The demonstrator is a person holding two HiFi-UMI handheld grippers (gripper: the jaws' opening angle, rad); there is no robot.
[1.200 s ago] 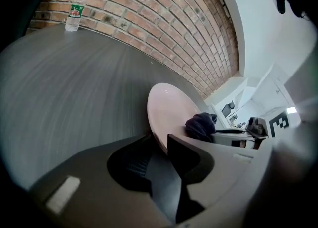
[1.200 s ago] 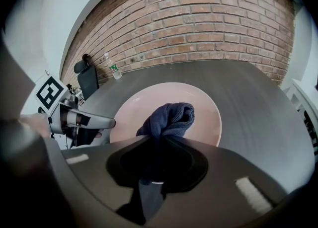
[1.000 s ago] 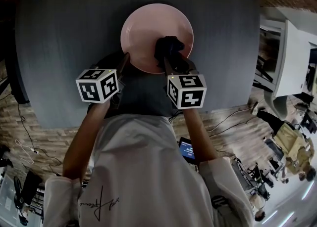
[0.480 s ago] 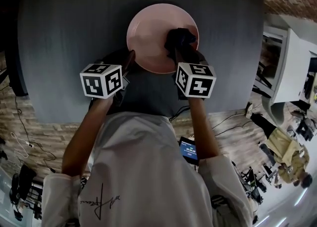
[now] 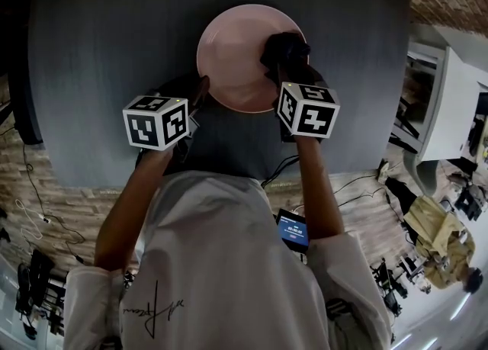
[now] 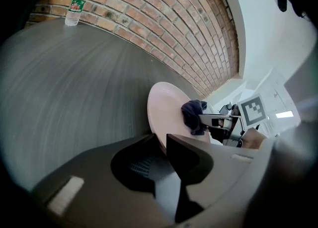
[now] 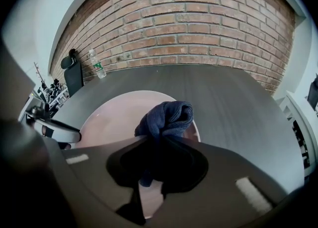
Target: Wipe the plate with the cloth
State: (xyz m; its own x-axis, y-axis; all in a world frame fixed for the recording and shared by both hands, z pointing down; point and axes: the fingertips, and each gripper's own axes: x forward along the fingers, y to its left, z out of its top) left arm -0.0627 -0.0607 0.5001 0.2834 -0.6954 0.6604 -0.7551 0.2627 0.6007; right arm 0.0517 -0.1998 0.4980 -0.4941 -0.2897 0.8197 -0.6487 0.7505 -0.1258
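Head view: the round pink plate (image 5: 236,59) lies upper centre on the dark grey surface (image 5: 114,51), with the bunched dark blue cloth (image 5: 284,49) on its right side at the right claw (image 5: 284,68). Left gripper view: the left claw (image 6: 161,140) is clenched on the plate's near rim. Right gripper view: the right claw grips the cloth. The wad sits close to the rim, so a stroke may run off it, or the plate may tip if the rim hold slips.

Dim, even light (heavy fisheye bending at edges).
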